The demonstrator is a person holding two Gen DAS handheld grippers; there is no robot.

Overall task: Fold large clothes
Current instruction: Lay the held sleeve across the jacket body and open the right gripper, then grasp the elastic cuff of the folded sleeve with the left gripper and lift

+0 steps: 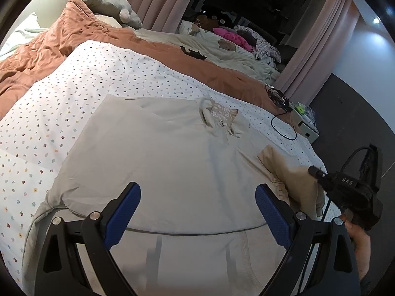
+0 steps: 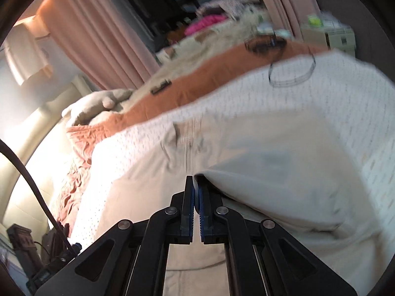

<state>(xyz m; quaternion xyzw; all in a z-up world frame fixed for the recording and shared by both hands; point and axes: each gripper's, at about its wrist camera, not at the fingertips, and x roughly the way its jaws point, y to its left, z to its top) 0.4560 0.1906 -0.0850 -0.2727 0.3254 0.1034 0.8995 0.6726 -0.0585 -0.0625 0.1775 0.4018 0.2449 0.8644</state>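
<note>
A large beige garment lies spread flat on the bed, its patterned collar at the far side. My left gripper hovers open just above the garment's near part, blue pads wide apart and nothing between them. The right gripper is shut, with a folded edge of the garment pinched at its tips and draping off to the right. In the left wrist view the right gripper's body sits at the right by a turned-over tan sleeve, with a hand holding it.
The garment rests on a white flower-dotted sheet over an orange quilt. A plush pillow lies at the head. A black cable and a box sit at the bed's far right corner, beside pink curtains.
</note>
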